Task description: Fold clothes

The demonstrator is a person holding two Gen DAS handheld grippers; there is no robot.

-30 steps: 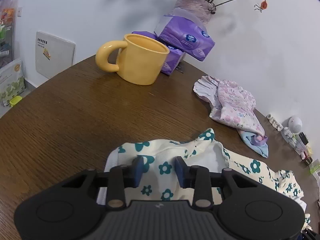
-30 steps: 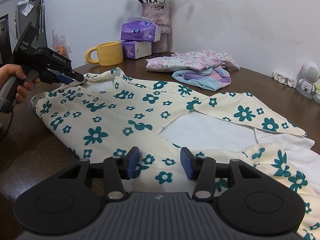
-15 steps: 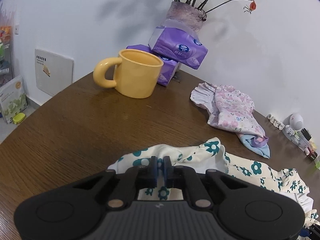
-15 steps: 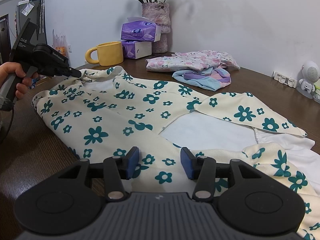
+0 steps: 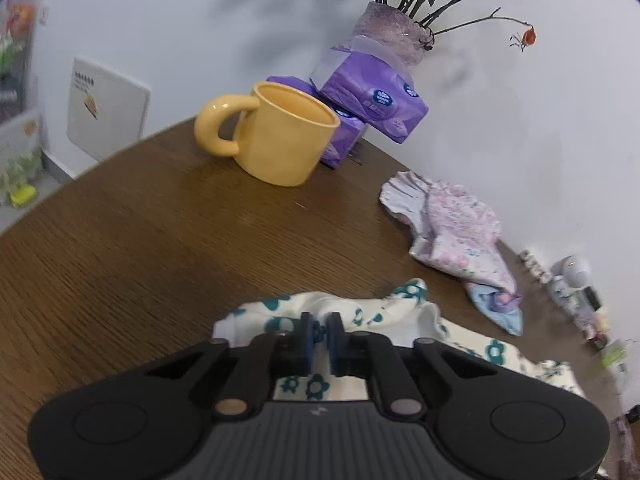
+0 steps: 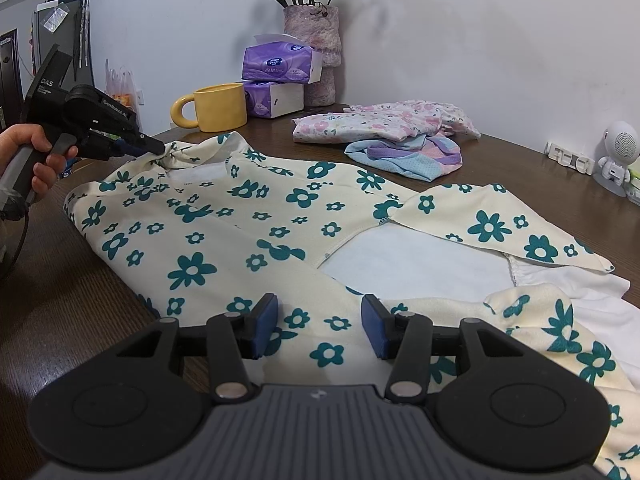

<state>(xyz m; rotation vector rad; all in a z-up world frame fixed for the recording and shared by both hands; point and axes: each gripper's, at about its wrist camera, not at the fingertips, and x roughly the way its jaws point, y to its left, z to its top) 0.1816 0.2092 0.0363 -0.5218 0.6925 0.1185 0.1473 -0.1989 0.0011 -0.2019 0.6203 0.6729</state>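
Currently the left hand-held gripper (image 6: 158, 148) is pinched tight on a bunched edge of the cream floral garment (image 6: 248, 232) — jaws closed within the last second. Garment lies spread on the wooden tabletop (image 5: 160, 240), near the yellow mug (image 6: 218, 108). Right hand-held gripper (image 6: 319, 330) hovers half-open over the near hem — gripping nothing.

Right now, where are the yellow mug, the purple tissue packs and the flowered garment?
yellow mug (image 6: 221, 107), right wrist view, on its side wall.
purple tissue packs (image 6: 278, 65), right wrist view, top pack's front.
flowered garment (image 6: 224, 240), right wrist view, its flat middle.
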